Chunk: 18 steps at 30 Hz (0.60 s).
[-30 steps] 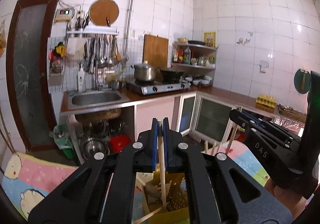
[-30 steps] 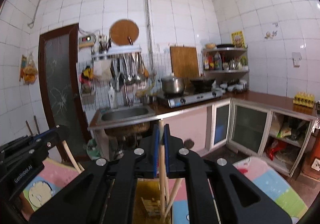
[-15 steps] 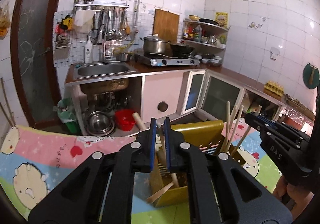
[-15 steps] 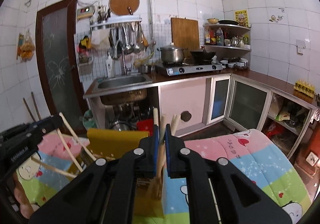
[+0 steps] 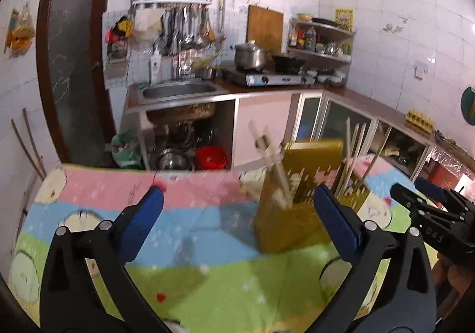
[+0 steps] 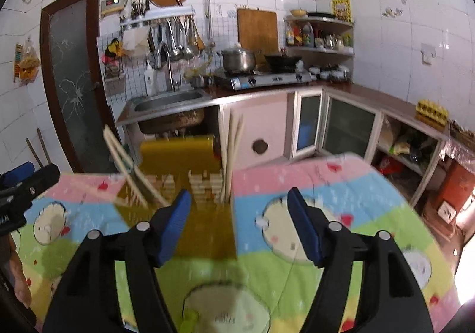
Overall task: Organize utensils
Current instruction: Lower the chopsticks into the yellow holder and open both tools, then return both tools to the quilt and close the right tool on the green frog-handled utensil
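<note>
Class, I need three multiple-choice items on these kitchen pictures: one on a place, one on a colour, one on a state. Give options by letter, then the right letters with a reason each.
1. Where does the utensil box stand?
A. in the sink
B. on the patterned cloth
C. on the stove

2. What colour is the utensil box?
A. yellow
B. red
C. white

3. How are the left tongs and the right tongs?
A. both shut on chopsticks
B. one open, one shut
C. both open and empty

Answers:
1. B, as the box sits on the pink, blue and green cloth in both views, well in front of the sink.
2. A, as its walls and raised flap show yellow.
3. C, as the blue pads stand wide apart with nothing between them, and the chopsticks rest in the box.
</note>
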Motion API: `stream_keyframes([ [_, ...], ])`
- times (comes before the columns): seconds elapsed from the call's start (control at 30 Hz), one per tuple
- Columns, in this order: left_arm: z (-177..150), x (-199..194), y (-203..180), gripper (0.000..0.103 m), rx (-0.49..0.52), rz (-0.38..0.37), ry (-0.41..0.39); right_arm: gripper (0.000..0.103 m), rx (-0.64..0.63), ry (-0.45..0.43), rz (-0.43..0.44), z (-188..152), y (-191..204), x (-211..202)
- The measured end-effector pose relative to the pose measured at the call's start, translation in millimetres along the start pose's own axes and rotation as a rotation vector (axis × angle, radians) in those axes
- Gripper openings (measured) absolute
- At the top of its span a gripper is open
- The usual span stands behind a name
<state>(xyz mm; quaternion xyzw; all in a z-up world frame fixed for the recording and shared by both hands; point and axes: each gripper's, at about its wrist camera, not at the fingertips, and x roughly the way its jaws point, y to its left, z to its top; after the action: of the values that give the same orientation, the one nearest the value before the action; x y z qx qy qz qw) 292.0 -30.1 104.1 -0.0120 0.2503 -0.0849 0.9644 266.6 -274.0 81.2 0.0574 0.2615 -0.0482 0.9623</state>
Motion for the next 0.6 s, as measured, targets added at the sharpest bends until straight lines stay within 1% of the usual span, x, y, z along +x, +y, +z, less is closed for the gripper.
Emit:
stream_keyframes([
  [0.1,-25.2,0.9,15.2,0.098,-0.015,0.013,0.033,0.067,0.009,0.061,-0.022,-32.0,5.7,2.8],
  [0.2,-52.9,4.6,26.1,0.098,-0.038,0.024,0.072,0.068,0.033,0.118,-0.023,-63.6,8.7,7.0],
  [0.3,-77.8,13.4,33.4,0.098,-0.049,0.026,0.132,0.068,0.049,0.171,-0.026,-90.3,11.7,15.3],
  [0.43,-104.9,25.3,38.9,0.098,-0.042,0.049,0.193,0.067,0.046,0.224,-0.038,-112.2,18.2,25.8],
  [0.5,-118.1,31.9,42.8,0.098,-0.040,0.061,0.223,0.067,0.039,0.242,-0.040,-115.3,22.4,28.5],
  [0.6,-127.7,40.1,47.6,0.098,-0.037,0.080,0.250,0.067,0.023,0.260,-0.042,-117.1,31.2,29.9],
])
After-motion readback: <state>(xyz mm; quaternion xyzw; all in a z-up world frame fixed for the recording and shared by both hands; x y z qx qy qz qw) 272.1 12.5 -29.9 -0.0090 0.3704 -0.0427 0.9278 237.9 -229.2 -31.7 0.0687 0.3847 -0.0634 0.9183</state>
